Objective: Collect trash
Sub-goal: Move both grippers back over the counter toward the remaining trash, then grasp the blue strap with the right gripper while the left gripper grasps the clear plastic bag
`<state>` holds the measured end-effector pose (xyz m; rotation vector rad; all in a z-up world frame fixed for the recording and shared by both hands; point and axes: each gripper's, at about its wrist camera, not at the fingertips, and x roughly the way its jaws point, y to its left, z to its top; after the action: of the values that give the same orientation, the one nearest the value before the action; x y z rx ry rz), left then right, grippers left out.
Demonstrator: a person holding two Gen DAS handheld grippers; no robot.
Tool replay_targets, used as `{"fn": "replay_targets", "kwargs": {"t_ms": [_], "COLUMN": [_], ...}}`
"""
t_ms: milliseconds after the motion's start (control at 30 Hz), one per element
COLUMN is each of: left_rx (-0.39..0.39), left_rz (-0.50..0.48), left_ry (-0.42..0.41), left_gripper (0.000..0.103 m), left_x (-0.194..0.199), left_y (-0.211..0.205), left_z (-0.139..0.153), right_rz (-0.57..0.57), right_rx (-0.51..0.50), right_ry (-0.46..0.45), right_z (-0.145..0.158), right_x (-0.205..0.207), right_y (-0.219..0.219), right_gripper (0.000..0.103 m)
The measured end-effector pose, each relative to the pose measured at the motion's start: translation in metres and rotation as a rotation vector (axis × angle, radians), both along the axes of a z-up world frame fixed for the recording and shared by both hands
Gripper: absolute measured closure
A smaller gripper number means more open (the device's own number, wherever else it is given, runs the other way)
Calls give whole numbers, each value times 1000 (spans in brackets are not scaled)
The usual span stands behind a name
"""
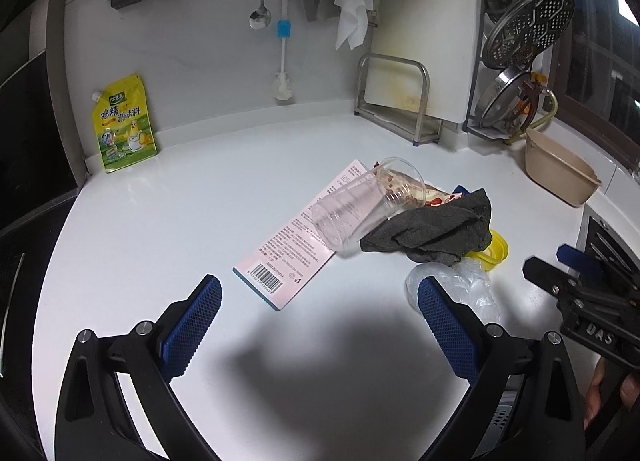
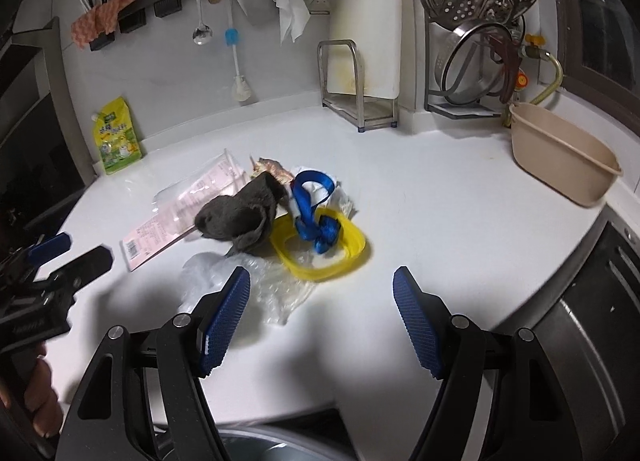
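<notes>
On the white tabletop (image 2: 440, 189), the trash pile sits mid-frame: pink box (image 1: 296, 237), grey cloth (image 1: 436, 229), clear cup (image 1: 360, 209). Both hand-held grippers, left (image 1: 320, 325) and right (image 2: 320, 317), gape wide, empty. The cup could roll if nudged.

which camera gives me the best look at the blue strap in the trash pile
The right wrist view. There the blue strap lies fully exposed, looped across the yellow lid. In the left wrist view only a small blue tip peeks out behind the grey cloth.
</notes>
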<state>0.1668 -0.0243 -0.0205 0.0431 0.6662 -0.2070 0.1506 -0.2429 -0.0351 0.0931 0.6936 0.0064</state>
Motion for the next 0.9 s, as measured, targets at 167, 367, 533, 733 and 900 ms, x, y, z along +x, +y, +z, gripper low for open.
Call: {"fn": "replay_targets", "kwargs": {"t_ms": [167, 367, 533, 733, 900], "left_rx": [-20, -36, -26, -19, -14], "left_rz": [-5, -14, -19, -16, -15], "left_ry": [14, 39, 45, 66, 78], "left_gripper": [6, 6, 6, 6, 6], "left_x": [-2, -2, -4, -3, -1], "left_y": [-4, -17, -26, -33, -40], "left_z": [-2, -7, -11, -17, -22], "right_rz": [17, 39, 63, 114, 140], "right_rx": [-65, -97, -112, -117, -160], "right_ry": [26, 77, 96, 86, 85], "right_z": [-2, -8, -16, -19, -22], "right_x": [23, 54, 69, 75, 81], "right_y": [1, -8, -14, -8, 3], "right_gripper": [32, 32, 32, 33, 48]}}
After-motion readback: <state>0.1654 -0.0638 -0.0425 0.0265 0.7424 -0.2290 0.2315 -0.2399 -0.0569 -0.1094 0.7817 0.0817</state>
